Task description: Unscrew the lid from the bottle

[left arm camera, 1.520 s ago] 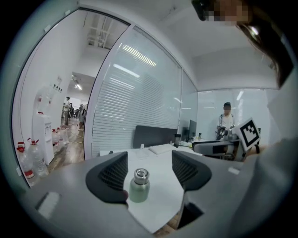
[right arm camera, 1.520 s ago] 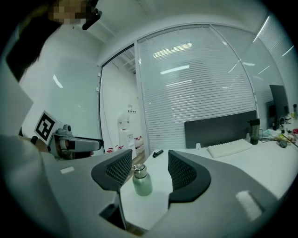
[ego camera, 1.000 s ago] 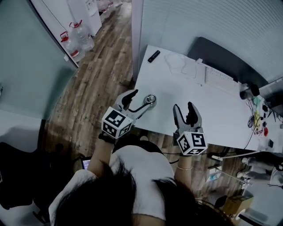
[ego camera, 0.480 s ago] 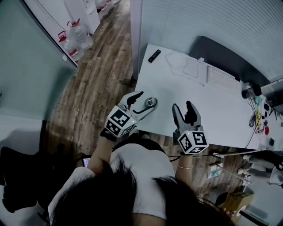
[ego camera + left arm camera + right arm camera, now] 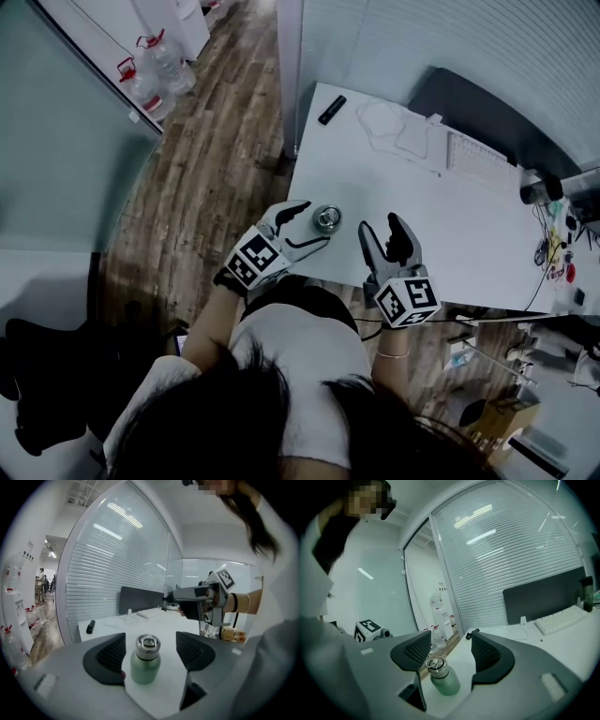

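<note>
A green insulated bottle is seen standing upright on the white worktop, close to its near edge and near the corner on the person's left. The metal lid, topped by a small ring, is seated on the bottle's neck. The left claw is held at the worktop's edge with its jaws spread wide; they have just been opening. In the left gripper view the bottle is framed between the two dark ribbed pads, and a gap is left on each side, so nothing is gripped. The right claw is held just to the right of the bottle, apart from it, with its jaws also spread. In the right gripper view the bottle is seen low between the jaws and ahead of them, untouched. Farther back on the worktop a white keyboard, a loop of pale cable and a small black oblong object are laid. Large water jugs are stood on the wooden floor to the left.
</note>
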`<state>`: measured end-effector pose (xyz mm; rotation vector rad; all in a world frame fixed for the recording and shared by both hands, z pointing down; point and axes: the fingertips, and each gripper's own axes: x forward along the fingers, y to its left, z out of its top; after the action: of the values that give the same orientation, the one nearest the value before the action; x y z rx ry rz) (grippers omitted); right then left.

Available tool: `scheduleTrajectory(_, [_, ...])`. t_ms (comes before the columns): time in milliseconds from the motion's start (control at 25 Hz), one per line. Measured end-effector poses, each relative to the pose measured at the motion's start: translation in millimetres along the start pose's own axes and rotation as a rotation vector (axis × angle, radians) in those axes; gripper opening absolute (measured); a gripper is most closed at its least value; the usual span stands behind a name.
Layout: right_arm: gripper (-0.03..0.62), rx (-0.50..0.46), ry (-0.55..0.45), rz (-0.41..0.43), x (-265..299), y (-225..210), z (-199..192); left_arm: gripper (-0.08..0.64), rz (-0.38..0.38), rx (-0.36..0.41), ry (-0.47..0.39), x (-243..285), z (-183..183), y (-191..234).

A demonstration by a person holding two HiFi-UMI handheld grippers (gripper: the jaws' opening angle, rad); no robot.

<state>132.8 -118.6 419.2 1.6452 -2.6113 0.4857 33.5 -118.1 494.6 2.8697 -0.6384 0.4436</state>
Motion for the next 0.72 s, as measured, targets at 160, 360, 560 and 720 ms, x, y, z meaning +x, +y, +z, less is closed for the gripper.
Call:
scheduleTrajectory(160, [0.244, -0.011, 0.014, 0.045, 9, 11, -12, 0.362, -0.063, 0.005, 0.060, 8, -28, -4])
scheduleTrajectory(360, [0.244, -0.029, 0.035, 0.116, 20, 22, -32, 0.362, -0.115, 0.004, 0.070, 21, -47, -1])
scheduleTrajectory(560, [0.244, -0.056, 0.066, 0.198, 35, 32, -50, 0.370, -0.185, 0.037, 0.102, 32, -60, 2])
scheduleTrajectory(720, [0.244, -0.070, 0.125, 0.257, 43, 36, -69, 0.374, -0.240, 0.042, 0.114, 41, -71, 2])
